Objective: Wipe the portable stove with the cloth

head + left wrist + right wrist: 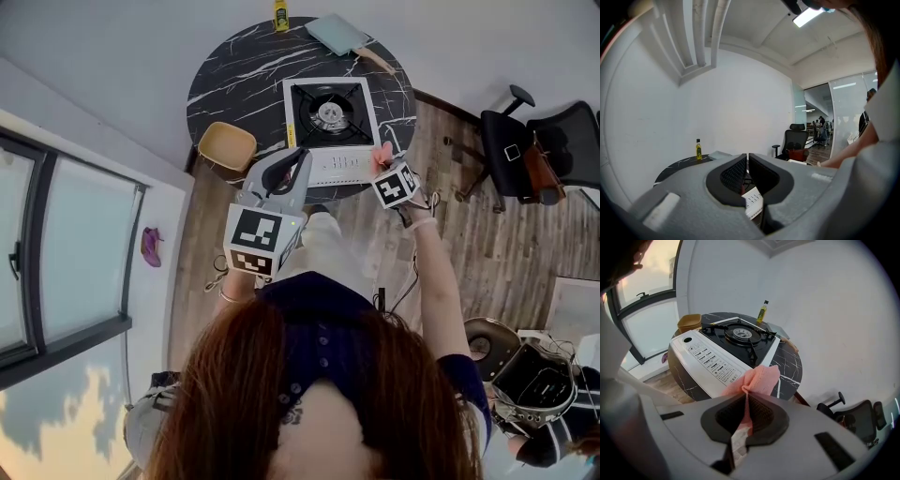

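A white portable gas stove (337, 167) with a black burner top sits on the near half of a round black marble-patterned surface (234, 84), its printed front panel facing the person. At the far rim stands a small yellow bottle (279, 16). Just beside the bottle lies a flat pale blue-green board (336, 33) with a wooden handle. A black office chair (553, 141) stands well apart, on the wooden floor to the right. Nothing lies between the claws and the stove.

The right claw (746, 397) is clenched on a pink knitted cloth (757, 379). The cloth is bunched between the pads, its free end puffing out past the tips. In the head view the cloth (382, 155) hangs at the stove's front right corner, though I cannot tell whether it touches the stove. The left claw (746, 161) hovers in front of the stove's front left corner, its pads drawn to a thin slit with nothing between them.

A tan open-topped bin (226, 148) stands beside the surface's left edge. What it holds cannot be made out.
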Motion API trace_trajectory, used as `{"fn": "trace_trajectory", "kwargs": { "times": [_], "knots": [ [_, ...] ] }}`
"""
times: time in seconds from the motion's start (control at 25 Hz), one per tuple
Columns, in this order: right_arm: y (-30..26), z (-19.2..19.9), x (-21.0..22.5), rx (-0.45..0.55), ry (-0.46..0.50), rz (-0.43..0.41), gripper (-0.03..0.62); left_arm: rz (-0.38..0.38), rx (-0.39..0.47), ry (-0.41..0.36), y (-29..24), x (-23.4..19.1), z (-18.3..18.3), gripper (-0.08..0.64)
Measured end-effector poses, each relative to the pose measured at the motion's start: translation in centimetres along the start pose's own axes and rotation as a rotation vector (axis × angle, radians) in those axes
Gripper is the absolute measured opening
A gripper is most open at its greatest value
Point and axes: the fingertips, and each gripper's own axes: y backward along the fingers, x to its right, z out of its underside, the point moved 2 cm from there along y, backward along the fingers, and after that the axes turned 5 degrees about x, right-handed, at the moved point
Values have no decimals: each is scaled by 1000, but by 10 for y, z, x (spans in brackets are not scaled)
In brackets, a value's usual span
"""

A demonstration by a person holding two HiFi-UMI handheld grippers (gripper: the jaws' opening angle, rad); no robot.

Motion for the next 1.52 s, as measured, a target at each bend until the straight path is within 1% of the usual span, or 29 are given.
{"fn": "trace_trajectory", "kwargs": {
  "times": [0.32, 0.48, 0.64, 0.96, 1.28, 1.52],
  "knots": [
    [1, -4, -4, -11, -23, 16, 21, -25, 4, 17, 8, -10, 2, 23],
    [0, -5, -5, -3, -16, 28, 21, -36, 0, 21, 7, -11, 4, 23],
    [0, -6, -7, 0, -7, 37, 21, -40, -3, 20, 7, -11, 5, 23],
    [1, -7, -14, 8, -20, 47, 21, -42, 0, 16, 11, -11, 7, 23],
    [1, -13, -21, 32, -30, 40, 21, -45, -3, 19, 8, -12, 7, 23],
    [-1, -17, -32, 40, -39, 17, 21, -45, -2, 24, 9, -12, 8, 23]
  ]
}}
